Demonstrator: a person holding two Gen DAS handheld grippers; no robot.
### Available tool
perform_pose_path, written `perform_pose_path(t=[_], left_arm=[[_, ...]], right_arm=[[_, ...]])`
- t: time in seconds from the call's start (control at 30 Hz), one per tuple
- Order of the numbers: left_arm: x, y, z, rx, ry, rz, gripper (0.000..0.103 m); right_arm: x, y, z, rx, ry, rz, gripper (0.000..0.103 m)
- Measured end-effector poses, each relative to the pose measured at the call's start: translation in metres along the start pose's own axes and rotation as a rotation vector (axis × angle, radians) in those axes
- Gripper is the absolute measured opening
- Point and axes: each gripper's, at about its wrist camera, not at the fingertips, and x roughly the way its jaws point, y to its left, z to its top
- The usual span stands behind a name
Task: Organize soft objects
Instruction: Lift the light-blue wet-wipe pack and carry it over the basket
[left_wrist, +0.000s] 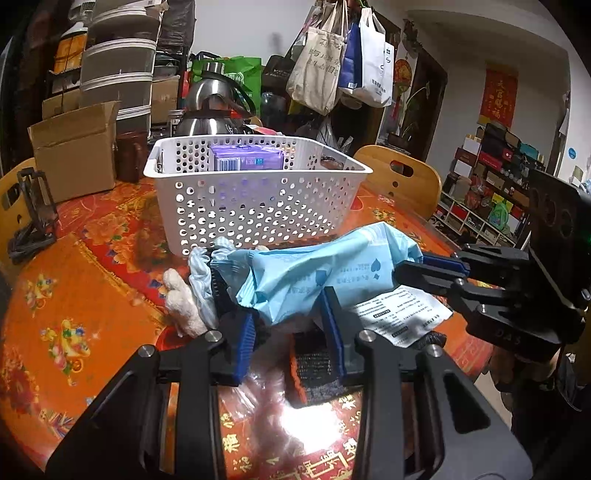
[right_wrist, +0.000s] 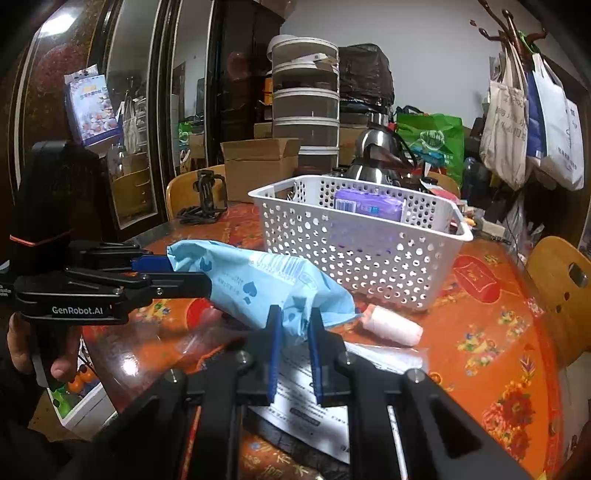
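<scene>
the light blue soft pack (left_wrist: 325, 269) hangs just above the orange flowered tablecloth (left_wrist: 74, 295), stretched between the two tools and close in front of the white basket (left_wrist: 258, 206). the left gripper (left_wrist: 291, 325) has its blue pads closed partway on one end of the pack, and the right gripper (right_wrist: 295, 350) is pinched almost shut on the crumpled film at the other end; each tool shows in the other's view clamping its own end. the step in hand looks like carrying the pack over the near rim and setting it inside, where a purple pack (left_wrist: 247, 157) already leans against the far wall. to do it well, both hands should rise together so the pack stays level and does not sag into the rim, and the pull between them should stay gentle, since the thin wrapper could tear or slip out of the narrow pinch. it should clear the rim fully before going down. a white glove (left_wrist: 183, 302), a printed paper sheet (left_wrist: 402, 314) and a small pink-and-white roll (right_wrist: 391, 325) lie on the cloth below, so the lift should go straight up to avoid dragging them along.
</scene>
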Motion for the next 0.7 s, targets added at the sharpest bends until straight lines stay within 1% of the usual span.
perform_pose_path(t=[0.17, 0.33, 0.57, 0.7], left_arm=[[0.001, -0.001, 0.012, -0.002, -0.022, -0.006, 0.031], [0.004, 0.002, 0.039, -0.002, -0.047, -0.019, 0.031], [0.004, 0.004, 0.093, 0.029, -0.077, -0.013, 0.031], [0.017, 0.014, 0.134, 0.026, -0.077, -0.016, 0.031]], right_arm=[[-0.001, -0.006, 0.007, -0.001, -0.014, -0.013, 0.012], [-0.004, -0.009, 0.026, -0.026, -0.038, -0.038, 0.012], [-0.005, -0.022, 0.072, -0.068, -0.072, -0.078, 0.012], [0.001, -0.033, 0.099, -0.083, -0.082, -0.093, 0.012]])
